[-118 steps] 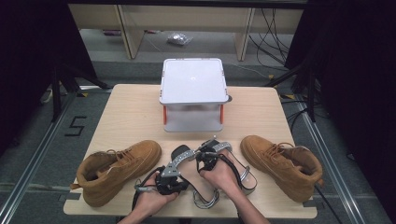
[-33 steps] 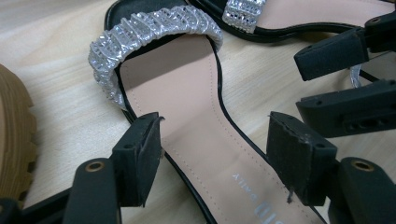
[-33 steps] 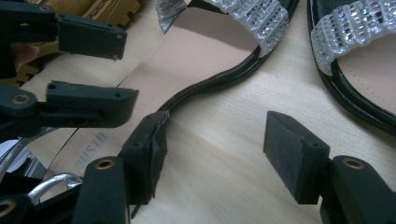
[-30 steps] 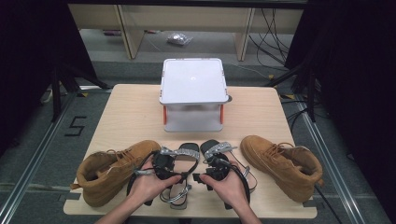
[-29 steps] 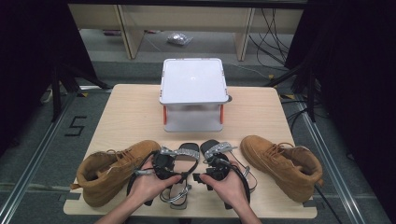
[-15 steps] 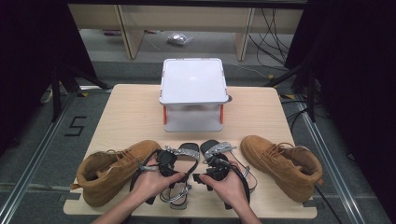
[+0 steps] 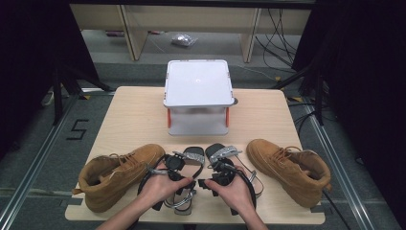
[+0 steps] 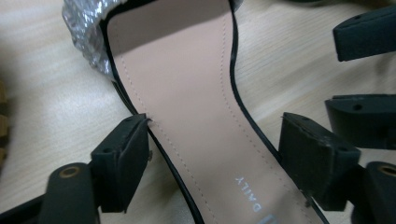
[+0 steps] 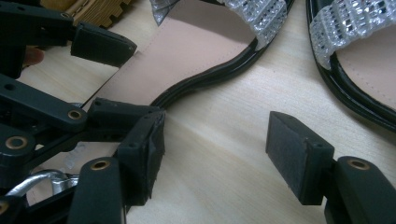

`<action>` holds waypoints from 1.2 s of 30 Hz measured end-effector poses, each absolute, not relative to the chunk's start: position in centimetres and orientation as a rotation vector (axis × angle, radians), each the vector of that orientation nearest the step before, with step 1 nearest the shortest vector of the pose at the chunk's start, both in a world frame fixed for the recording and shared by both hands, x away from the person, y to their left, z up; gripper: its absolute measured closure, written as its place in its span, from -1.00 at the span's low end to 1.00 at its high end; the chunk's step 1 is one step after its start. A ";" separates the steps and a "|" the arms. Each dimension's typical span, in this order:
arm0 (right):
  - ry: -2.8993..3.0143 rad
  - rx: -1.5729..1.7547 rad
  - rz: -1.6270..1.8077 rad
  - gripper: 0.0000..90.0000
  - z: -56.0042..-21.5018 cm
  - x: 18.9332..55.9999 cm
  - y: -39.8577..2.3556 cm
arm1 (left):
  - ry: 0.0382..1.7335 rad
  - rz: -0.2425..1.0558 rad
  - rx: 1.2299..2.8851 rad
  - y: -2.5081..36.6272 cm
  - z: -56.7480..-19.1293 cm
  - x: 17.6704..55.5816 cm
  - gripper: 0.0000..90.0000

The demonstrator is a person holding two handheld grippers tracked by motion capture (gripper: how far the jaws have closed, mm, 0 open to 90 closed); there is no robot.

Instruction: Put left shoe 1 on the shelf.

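Two black sandals with silver straps lie side by side at the table's front middle, the left sandal [image 7: 191, 155] and the right sandal [image 7: 225, 152]. My left gripper [image 7: 178, 165] is open and straddles the left sandal's pink insole [image 8: 187, 93], its left pad [image 8: 133, 154] touching the sole's edge. My right gripper [image 7: 218, 175] is open over bare wood between the two sandals, with nothing between its pads. In the right gripper view the left sandal [image 9: 201, 51] lies ahead to the left and the right sandal [image 9: 364, 60] at the far right.
A tan boot [image 7: 117, 175] lies at the front left and its mate [image 7: 287, 170] at the front right. A white box on orange legs [image 7: 197, 91] stands at the back middle of the wooden table [image 7: 134, 115]. Floor and cables surround the table.
Since the earliest frame the sandals went from askew to side by side and my hands drew apart. Over the last second my left gripper edged right onto the left sandal.
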State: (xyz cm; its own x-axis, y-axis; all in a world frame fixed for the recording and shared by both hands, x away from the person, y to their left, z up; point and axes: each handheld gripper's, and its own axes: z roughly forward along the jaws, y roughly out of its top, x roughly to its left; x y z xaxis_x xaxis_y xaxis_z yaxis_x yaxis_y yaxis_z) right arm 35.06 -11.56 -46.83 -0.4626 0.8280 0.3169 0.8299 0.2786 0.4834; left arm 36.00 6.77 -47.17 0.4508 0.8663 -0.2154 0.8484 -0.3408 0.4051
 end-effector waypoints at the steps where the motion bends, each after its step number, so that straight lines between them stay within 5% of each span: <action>1: -2.499 -1.627 -0.949 -0.15 -46.8 35.0 -11.5 | 1.447 0.036 2.247 6.8 -47.3 36.2 -0.51; 19: -2.484 -1.615 -0.947 -0.15 -47.1 35.0 -11.5 | 1.514 -0.140 2.271 7.8 -47.2 37.5 -0.37; 27: -2.480 -1.609 -0.946 -0.15 -47.1 35.0 -11.5 | 1.495 -0.099 2.360 8.3 -46.8 37.9 -0.27; 36: -2.482 -1.603 -0.934 -0.16 -47.3 34.9 -11.4 | 1.484 0.006 2.425 7.4 -47.4 37.8 -0.37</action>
